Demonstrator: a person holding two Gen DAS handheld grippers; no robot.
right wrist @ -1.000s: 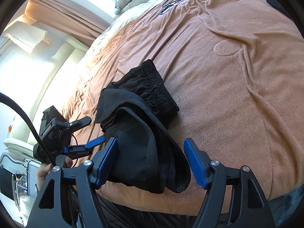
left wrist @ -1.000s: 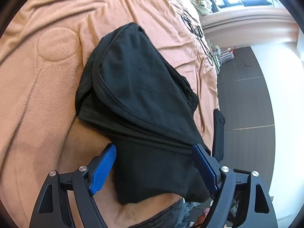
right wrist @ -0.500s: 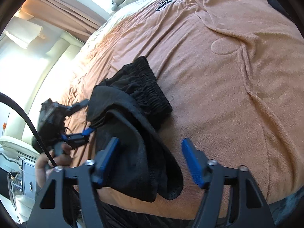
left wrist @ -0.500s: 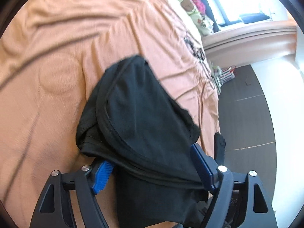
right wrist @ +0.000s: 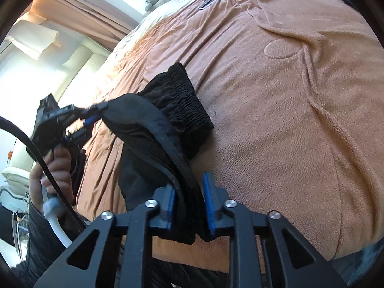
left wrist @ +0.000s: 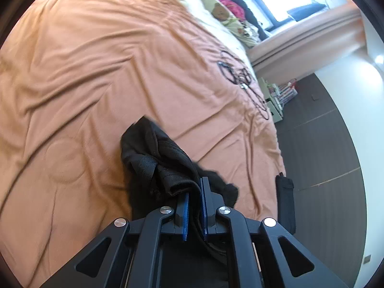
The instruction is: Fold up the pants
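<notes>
Pants (left wrist: pixel 158 158) are bunched in a partly folded black bundle at lower centre of the left wrist view, on the orange bedspread (left wrist: pixel 96 72). Left gripper (left wrist: pixel 195 192) jaws are seen pinched narrow on a gathered fabric edge. In the right wrist view the right gripper (right wrist: pixel 188 192) jaws are clamped on several stacked layers at lower centre; the elastic waistband (right wrist: pixel 184 100) lies mid-frame on the bedspread, and the left gripper is seen at centre left holding the opposite edge raised.

Step in hand is judged to be the grasp for a further fold, both near edges gripped, some fabric already lifted. Next move calls for both edges to be carried together toward the waistband, kept level and taut, then laid flat and released so the layers are not dragged out of line
</notes>
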